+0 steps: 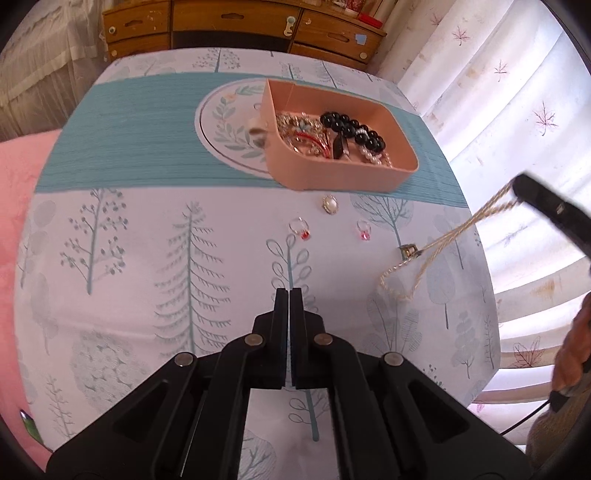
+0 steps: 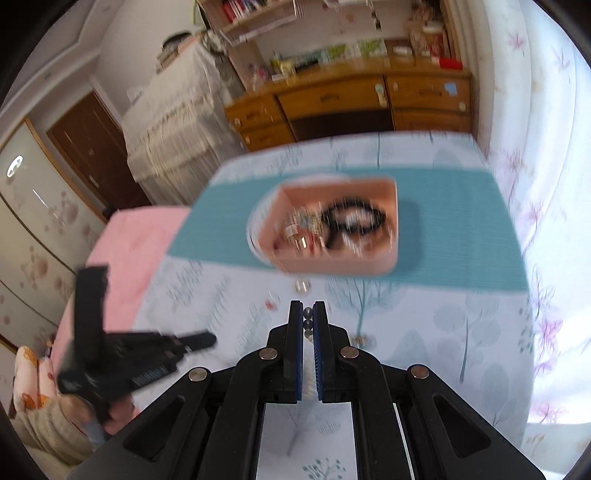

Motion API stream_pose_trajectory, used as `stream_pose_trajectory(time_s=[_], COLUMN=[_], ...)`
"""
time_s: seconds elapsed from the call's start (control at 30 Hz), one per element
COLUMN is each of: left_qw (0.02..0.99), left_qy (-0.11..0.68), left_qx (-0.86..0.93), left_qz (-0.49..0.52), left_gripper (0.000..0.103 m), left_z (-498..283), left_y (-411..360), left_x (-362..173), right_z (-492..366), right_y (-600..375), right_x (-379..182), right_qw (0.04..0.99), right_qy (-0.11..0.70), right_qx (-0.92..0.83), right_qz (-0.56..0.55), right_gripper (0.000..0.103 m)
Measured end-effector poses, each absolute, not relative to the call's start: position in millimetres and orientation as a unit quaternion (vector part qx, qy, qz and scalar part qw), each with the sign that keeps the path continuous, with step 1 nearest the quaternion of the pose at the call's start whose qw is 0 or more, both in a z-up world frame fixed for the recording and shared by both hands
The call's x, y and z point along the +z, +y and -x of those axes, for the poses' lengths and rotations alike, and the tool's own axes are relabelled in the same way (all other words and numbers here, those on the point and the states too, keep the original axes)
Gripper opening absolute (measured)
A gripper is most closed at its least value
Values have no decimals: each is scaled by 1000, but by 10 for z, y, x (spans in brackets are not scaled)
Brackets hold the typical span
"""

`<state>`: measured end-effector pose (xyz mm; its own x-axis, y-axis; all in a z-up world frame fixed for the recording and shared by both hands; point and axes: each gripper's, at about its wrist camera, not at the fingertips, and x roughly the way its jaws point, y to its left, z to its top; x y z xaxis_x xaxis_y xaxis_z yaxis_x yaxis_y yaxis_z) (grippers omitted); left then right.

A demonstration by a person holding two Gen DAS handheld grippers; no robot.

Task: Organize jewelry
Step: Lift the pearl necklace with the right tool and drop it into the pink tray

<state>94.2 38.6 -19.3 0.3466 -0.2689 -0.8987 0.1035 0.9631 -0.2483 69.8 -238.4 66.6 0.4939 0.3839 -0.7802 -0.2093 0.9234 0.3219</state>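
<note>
A pink tray (image 1: 369, 177) (image 2: 332, 264) on the teal runner holds black beads (image 1: 351, 127), pearls and gold pieces. On the cloth in front of it lie a pearl brooch (image 1: 330, 204), a red-stone ring (image 1: 300, 228) and a pink-stone ring (image 1: 364, 229). My right gripper (image 2: 308, 314) (image 1: 517, 190) is shut on a pale gold chain necklace (image 1: 458, 230), lifted above the table's right side; the chain's lower loop and pendant (image 1: 408, 252) still rest on the cloth. My left gripper (image 1: 289, 295) (image 2: 207, 339) is shut with nothing in it, hovering over the near cloth.
A round leaf-pattern plate (image 1: 221, 122) lies half under the tray. The table's right edge borders a white curtain (image 1: 517, 92). A pink cushion (image 1: 18, 206) sits left, a wooden dresser (image 1: 240, 29) behind. A hand (image 1: 570, 354) holds the right gripper's handle.
</note>
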Motion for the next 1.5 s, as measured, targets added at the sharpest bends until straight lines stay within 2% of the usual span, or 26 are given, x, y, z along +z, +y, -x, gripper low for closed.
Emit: stream_pose_trajectory(time_s=[0.3,0.63,0.83,1.07,1.27,1.5], left_qw=[849,880,875,870,848,855], left_qy=[522,470,477,490,521,513], left_qx=[-78,-61,-81,-56,-84,-67], left_qz=[28,3,21,-22,46,41], left_gripper=[0,0,0,0,0,0], left_z=[-1292,-1753,-1946,-2084,-2128,-2071], left_y=[422,328,231,131,236,310], left_x=[304,672,550,280,54,27], right_z=[-1142,-1731,-2082,-2263,-2345,-2497], right_y=[-2364,-2454,-2479,-2461,-2408,-2355], right_x=[1487,1888,1636,1098,573,94], right_qw=[900,916,911,903,887,868], right_qy=[393,365,381,408,445,482], right_qx=[161,127,100,82,72,66], right_qz=[-102,-111,-122,-109,-102,-100], right_gripper=[4,4,4,4,5,8])
